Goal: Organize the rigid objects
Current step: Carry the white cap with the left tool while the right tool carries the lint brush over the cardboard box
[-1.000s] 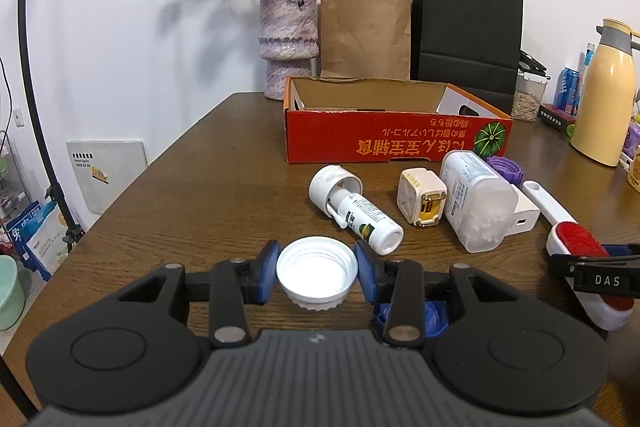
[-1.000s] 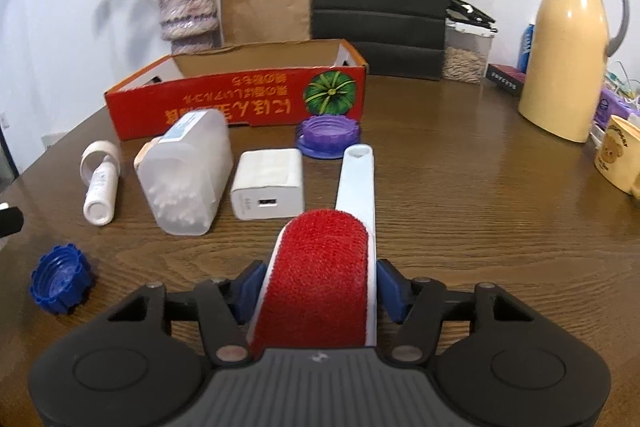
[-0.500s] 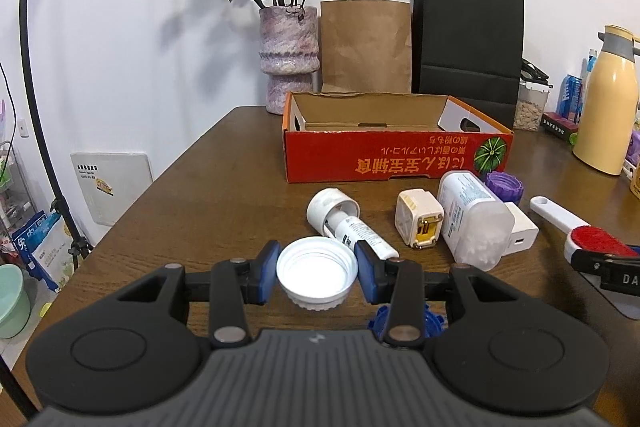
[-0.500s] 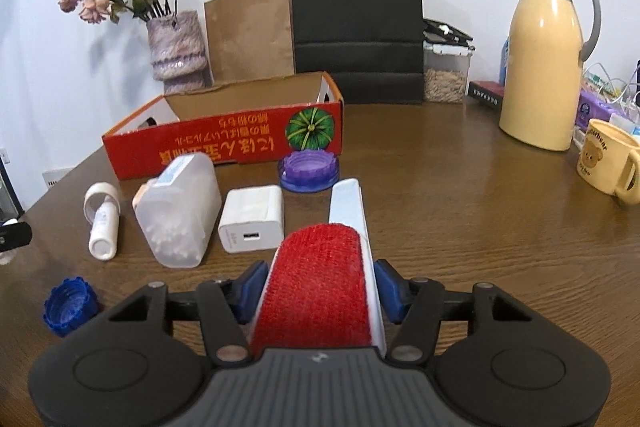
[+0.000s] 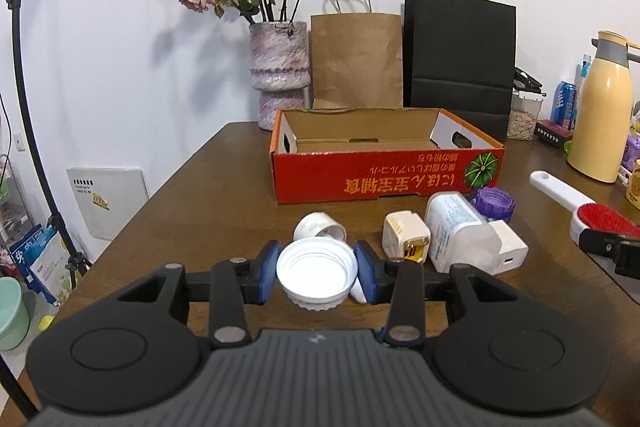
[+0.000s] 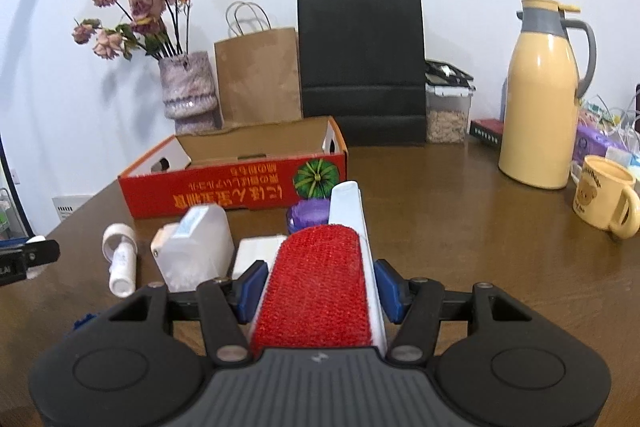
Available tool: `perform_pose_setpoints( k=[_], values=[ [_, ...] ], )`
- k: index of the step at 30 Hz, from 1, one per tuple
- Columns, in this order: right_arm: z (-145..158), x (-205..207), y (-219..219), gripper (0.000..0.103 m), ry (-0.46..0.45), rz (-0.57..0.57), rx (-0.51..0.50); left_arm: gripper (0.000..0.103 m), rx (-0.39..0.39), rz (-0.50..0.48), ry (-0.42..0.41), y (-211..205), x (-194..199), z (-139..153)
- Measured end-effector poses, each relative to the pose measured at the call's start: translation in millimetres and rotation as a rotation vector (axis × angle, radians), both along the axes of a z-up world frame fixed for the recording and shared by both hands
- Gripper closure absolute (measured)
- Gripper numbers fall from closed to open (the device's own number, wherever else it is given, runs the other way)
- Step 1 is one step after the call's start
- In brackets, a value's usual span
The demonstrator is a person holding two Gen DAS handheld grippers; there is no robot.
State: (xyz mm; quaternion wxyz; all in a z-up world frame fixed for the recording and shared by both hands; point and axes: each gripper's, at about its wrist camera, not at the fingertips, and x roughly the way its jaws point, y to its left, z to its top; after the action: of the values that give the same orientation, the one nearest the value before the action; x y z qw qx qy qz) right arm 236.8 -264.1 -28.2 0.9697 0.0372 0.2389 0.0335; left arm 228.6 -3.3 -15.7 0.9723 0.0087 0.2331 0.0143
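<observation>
While the left wrist view looks across a brown table (image 5: pixel 224 187), the left tongs (image 5: pixel 316 270) are closed on a white screw cap (image 5: pixel 317 273), its hollow side up and nothing in it. Beyond the cap stands an open red cardboard box (image 5: pixel 384 179); its floor looks bare. Between cap and box lie a white tube (image 5: pixel 320 225), a cream plug adapter (image 5: pixel 405 235), a clear tub of cotton swabs (image 5: pixel 458 235) on its side, a white charger (image 5: pixel 508 251) and a purple lid (image 5: pixel 493 202). Right of the box, the right tongs (image 5: pixel 612 247) carry a red lint brush (image 5: pixel 576 207).

From the right wrist view, the right tongs (image 6: pixel 316 287) clamp the lint brush (image 6: pixel 320 283), handle aimed at the red box (image 6: pixel 240 187), whose visible inside is bare. The swab tub (image 6: pixel 196 247) lies in front of the box. Right of the box stand a yellow thermos (image 6: pixel 540 95) and a bear mug (image 6: pixel 604 195).
</observation>
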Motion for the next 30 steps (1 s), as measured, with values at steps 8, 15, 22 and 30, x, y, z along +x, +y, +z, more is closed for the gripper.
perform_pose_setpoints(
  k=[8, 15, 22, 30],
  values=[
    [17, 13, 0, 0.046, -0.061, 0.014, 0.004, 0.062, 0.007, -0.007, -0.034, -7, 15, 14],
    [27, 33, 4, 0.046, -0.095, 0.029, 0.015, 0.062, 0.001, -0.014, -0.044, -15, 35, 24],
    [36, 57, 11, 0.046, -0.13, 0.041, 0.023, 0.062, -0.001, -0.013, -0.072, -21, 61, 37],
    [40, 87, 22, 0.046, -0.159, 0.06, 0.028, 0.062, -0.016, -0.008, -0.083, -23, 95, 43]
  ],
)
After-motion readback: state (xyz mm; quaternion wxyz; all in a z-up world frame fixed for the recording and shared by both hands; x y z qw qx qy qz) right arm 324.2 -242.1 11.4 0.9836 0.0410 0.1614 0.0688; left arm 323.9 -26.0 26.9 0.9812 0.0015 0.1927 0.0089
